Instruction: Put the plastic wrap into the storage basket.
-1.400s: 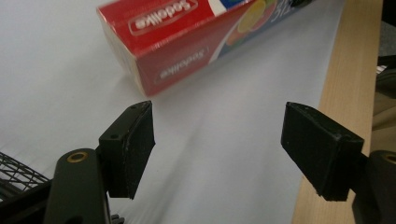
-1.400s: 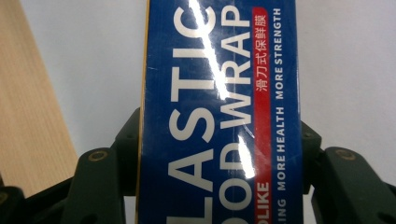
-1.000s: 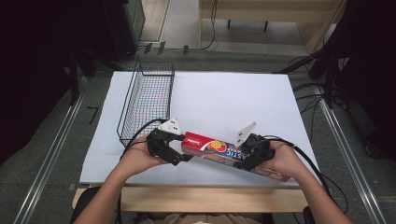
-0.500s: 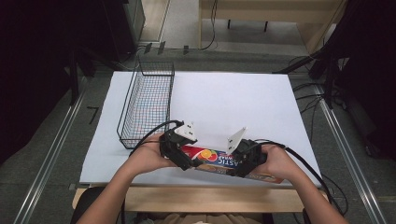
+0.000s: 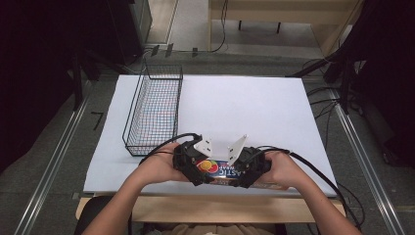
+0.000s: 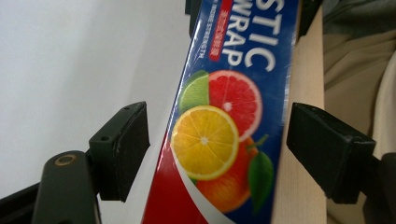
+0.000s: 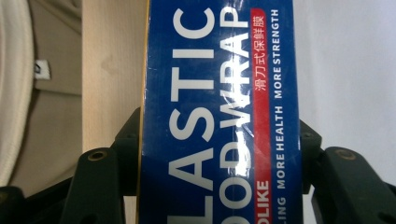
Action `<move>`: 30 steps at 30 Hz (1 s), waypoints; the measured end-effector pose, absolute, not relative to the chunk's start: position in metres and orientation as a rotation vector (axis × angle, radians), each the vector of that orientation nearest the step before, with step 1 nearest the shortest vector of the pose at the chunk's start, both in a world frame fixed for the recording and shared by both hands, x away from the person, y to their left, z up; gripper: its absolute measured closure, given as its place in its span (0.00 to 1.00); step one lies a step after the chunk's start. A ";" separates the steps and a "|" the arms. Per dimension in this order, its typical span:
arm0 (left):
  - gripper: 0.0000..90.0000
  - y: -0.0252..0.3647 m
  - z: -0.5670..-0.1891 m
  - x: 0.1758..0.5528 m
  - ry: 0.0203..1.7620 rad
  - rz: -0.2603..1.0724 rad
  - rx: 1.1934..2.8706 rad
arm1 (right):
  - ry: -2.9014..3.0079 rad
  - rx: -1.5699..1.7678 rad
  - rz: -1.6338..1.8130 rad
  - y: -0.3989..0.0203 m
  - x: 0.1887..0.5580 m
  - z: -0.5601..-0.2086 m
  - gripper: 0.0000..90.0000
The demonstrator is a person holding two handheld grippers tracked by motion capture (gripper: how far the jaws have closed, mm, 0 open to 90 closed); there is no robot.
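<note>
While the right gripper clamps one end of the plastic wrap box at the table's near edge, the left gripper straddles the other end, jaws spread, seemingly to share the load.

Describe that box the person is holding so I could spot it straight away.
On the white table, look to the near edge, right of the wire basket. The plastic wrap box lies between the two hand-held tongs. It is long and blue, with a red corner and pictured citrus fruit.

even bright light, soft close-ups
</note>
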State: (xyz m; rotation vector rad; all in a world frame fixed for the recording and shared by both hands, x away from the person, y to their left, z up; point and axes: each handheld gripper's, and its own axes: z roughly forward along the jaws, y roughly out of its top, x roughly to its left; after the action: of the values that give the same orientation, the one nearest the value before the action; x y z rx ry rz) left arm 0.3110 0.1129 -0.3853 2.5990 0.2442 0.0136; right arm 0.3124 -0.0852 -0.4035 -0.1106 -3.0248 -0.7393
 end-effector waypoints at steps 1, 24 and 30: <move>0.23 0.112 -0.386 0.311 0.234 0.012 2.612 | -3.024 -0.097 -0.758 -0.084 0.311 -0.401 0.46; 0.37 0.099 -0.402 0.301 0.165 0.066 2.690 | -3.055 -0.074 -0.711 -0.074 0.310 -0.397 0.46; 0.44 0.097 -0.404 0.300 0.188 -0.011 2.719 | -3.051 -0.013 -0.684 -0.074 0.308 -0.403 0.46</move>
State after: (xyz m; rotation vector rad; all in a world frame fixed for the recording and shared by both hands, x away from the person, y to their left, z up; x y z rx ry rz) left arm 0.2995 0.0975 -0.4040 2.7189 0.1875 -0.0110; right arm 0.3081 -0.0740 -0.4030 -0.0131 -3.0511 -0.6844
